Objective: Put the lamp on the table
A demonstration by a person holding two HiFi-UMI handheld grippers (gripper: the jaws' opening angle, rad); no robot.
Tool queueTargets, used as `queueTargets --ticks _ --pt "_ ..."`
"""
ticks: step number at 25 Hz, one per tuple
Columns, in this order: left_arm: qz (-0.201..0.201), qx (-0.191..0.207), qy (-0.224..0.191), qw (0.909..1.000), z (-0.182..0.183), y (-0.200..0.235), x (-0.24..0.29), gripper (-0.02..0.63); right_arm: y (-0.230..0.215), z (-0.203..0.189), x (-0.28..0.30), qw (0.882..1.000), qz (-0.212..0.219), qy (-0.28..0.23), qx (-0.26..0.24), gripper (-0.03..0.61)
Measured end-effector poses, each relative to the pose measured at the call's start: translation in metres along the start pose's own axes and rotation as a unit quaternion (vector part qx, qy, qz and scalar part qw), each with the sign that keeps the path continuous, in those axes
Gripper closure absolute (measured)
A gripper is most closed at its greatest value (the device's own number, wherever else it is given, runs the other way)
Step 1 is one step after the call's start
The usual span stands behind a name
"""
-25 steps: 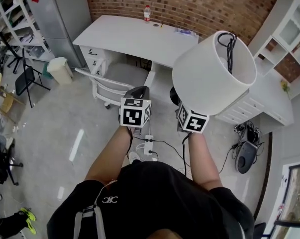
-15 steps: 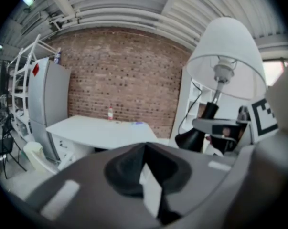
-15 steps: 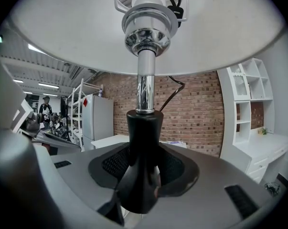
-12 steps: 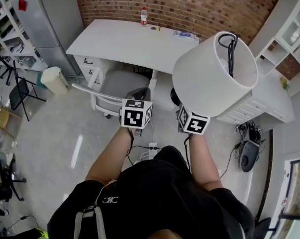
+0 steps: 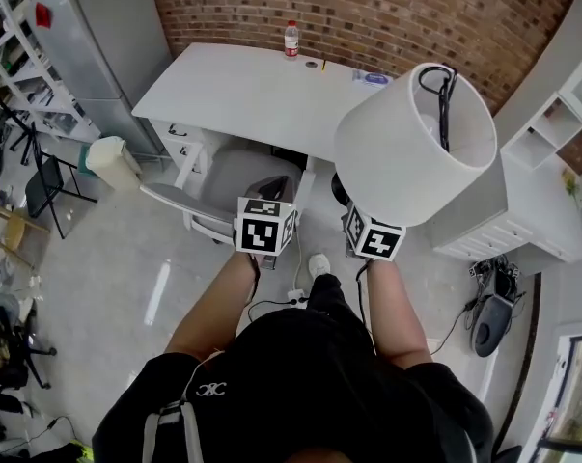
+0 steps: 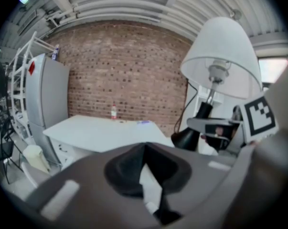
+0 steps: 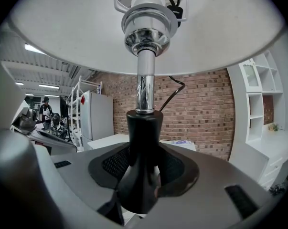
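The lamp has a wide white shade [image 5: 406, 152], a chrome neck and a black stem [image 7: 144, 142]. It is held up in the air, tilted, and a black cord hangs inside the shade's open top. My right gripper [image 5: 353, 218] is shut on the black stem, which fills the hollow between its jaws [image 7: 141, 178]. The white table [image 5: 242, 90] stands ahead against the brick wall, beyond the lamp. My left gripper [image 5: 271, 189] floats to the left of the lamp, shut and empty [image 6: 146, 175]. From the left gripper view the lamp [image 6: 220, 56] shows at the right.
A small bottle [image 5: 291, 39] and little items sit at the table's back edge. A grey chair [image 5: 233, 177] stands in front of the table. A fridge [image 5: 88, 46] and a bin [image 5: 107, 162] are at the left, white cabinets [image 5: 522, 210] at the right. A power strip [image 5: 295, 297] lies on the floor.
The person has stepped forward, so the table and chair sit nearer below. Both grippers and the lamp keep the same pose relative to the body.
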State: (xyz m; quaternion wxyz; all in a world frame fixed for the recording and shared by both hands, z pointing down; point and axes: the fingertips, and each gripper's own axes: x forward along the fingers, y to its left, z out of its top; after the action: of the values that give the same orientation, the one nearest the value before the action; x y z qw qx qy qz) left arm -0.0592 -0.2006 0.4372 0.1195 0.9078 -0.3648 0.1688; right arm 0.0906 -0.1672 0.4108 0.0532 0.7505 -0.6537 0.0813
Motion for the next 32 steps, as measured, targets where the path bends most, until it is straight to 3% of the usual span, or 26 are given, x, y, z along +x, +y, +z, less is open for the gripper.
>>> queueTargets --ticks 6,16,22,32 --pt "0.029 0.004 -0.007 0.9995 0.041 0.029 0.081 0.612 -0.04 0.015 0.103 1.0 0.018 -0.009 -0.007 0.419" --pt "0.08 -0.038 0.001 0.996 0.103 0.07 0.214 0.612 -0.104 0.033 0.274 0.997 0.072 -0.005 -0.033 0.419" --pt "0.106 -0.051 0.025 0.9928 0.103 0.088 0.263 0.612 -0.123 0.012 0.355 0.995 0.095 0.012 -0.033 0.419" --pt "0.147 -0.071 0.07 0.9841 0.075 0.121 0.299 0.612 -0.144 -0.062 0.461 0.991 0.121 0.037 -0.05 0.419"
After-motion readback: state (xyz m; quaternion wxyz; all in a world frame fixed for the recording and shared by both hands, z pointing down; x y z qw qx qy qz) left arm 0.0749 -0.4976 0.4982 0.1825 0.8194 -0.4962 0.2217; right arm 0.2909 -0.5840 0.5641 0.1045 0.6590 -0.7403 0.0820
